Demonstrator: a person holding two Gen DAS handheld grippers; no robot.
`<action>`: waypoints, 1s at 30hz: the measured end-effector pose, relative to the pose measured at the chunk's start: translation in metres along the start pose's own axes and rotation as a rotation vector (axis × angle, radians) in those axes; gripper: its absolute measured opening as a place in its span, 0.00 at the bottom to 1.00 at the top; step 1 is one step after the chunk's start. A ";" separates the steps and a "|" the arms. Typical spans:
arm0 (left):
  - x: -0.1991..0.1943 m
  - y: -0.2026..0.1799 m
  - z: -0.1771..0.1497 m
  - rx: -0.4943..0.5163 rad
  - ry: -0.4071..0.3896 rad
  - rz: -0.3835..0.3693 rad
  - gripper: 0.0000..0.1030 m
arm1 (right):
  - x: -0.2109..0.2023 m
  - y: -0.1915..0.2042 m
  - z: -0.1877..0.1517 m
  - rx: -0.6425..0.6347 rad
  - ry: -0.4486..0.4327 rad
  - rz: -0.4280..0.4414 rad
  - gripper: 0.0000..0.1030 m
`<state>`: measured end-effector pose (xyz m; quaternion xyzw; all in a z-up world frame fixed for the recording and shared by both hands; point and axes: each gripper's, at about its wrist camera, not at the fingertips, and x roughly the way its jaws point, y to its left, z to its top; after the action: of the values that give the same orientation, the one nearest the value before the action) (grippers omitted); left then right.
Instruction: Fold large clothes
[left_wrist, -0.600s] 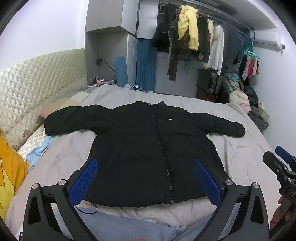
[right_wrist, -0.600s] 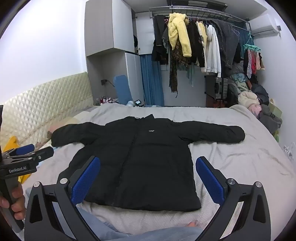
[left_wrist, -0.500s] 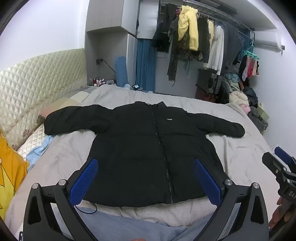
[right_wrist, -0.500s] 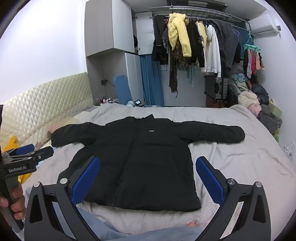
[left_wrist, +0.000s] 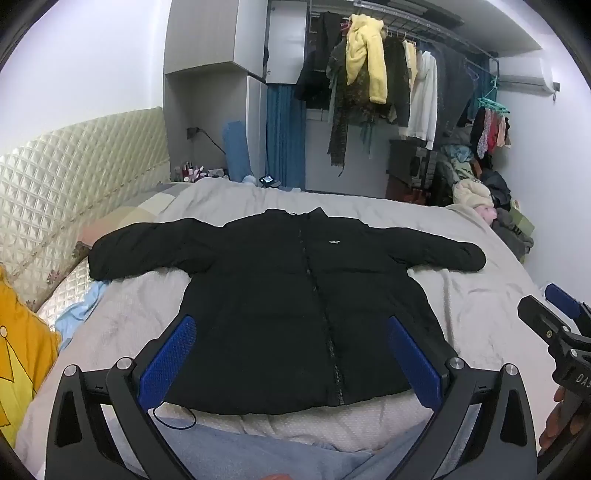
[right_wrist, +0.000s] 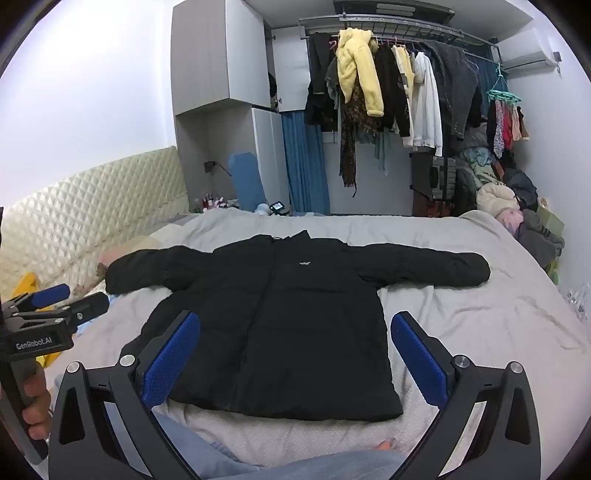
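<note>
**Inspector:** Fingers first. Left gripper (left_wrist: 290, 354) has its jaws spread wide with nothing between the blue pads (left_wrist: 168, 360); right gripper (right_wrist: 295, 354) likewise, released and empty. Both hover above the near hem, touching no cloth.

**Clerk:** And the garment?

**Inspector:** Black padded jacket (left_wrist: 295, 295) lies flat and face-up in the middle of the bed (right_wrist: 480, 332), zipped, collar at the far side, hem at the near edge, one sleeve stretched out left, the other right. No fold is made yet.

**Clerk:** Step in hand?

**Inspector:** In my judgement, the start: the jacket is laid out and folding is not begun. The next move likely calls for each gripper to go out to a sleeve, pinch the thick padding and bring it across the body.

**Clerk:** Any change from half a second ago?

**Inspector:** None of note. Jacket, sleeves and both grippers sit as before.
</note>
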<state>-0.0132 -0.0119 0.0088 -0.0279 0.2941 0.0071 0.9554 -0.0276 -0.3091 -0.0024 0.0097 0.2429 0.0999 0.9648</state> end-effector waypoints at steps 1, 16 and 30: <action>0.001 -0.001 0.000 -0.001 0.002 -0.003 1.00 | 0.002 -0.005 0.000 0.001 0.004 0.002 1.00; 0.003 0.004 0.001 -0.010 0.010 -0.017 1.00 | 0.000 -0.012 0.004 0.025 0.014 -0.008 1.00; 0.010 0.005 -0.004 -0.030 0.028 -0.048 1.00 | -0.001 -0.003 -0.002 -0.019 0.015 0.008 1.00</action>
<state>-0.0071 -0.0077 -0.0003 -0.0494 0.3064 -0.0116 0.9506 -0.0286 -0.3118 -0.0036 0.0010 0.2493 0.1062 0.9626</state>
